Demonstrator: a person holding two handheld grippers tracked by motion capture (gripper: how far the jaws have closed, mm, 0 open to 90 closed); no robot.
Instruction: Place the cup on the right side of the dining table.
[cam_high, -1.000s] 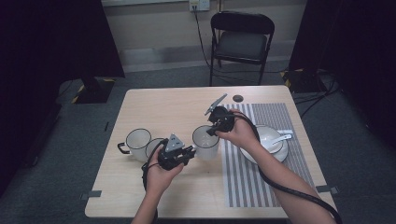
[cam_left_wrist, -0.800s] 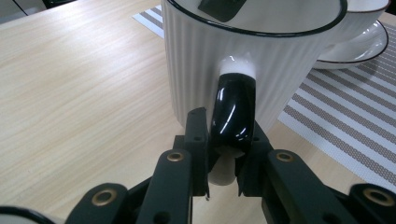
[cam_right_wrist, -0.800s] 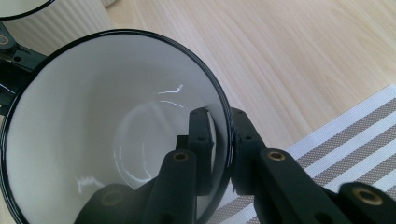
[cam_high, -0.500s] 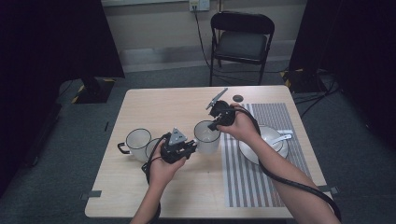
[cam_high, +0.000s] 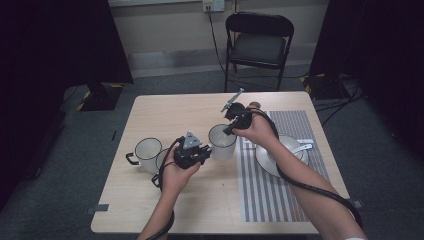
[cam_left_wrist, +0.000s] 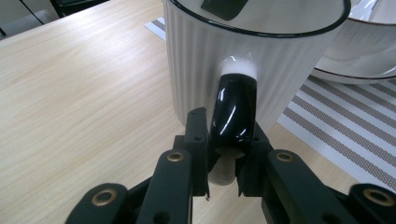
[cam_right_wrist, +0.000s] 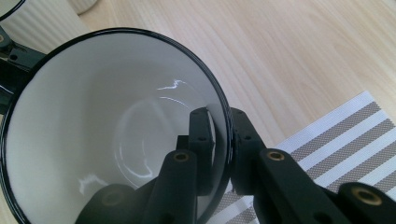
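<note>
A white ribbed mug with a black rim and a black handle is at the table's middle, by the left edge of the striped placemat. My left gripper is shut on the mug's handle, one jaw on each side of the loop. My right gripper comes from the far side and is shut on the mug's wall, one jaw inside the rim and one outside. In the right gripper view the mug looks empty. I cannot tell whether its base touches the table.
Two more white mugs stand left of my left hand. A bowl with a spoon sits on a plate on the placemat, just right of the held mug. A small dark disc lies behind it. A folding chair stands beyond the table.
Both grippers, still shut on the mug, have shifted it a little toward the far side of the table. The other mugs and the bowl have stayed put.
</note>
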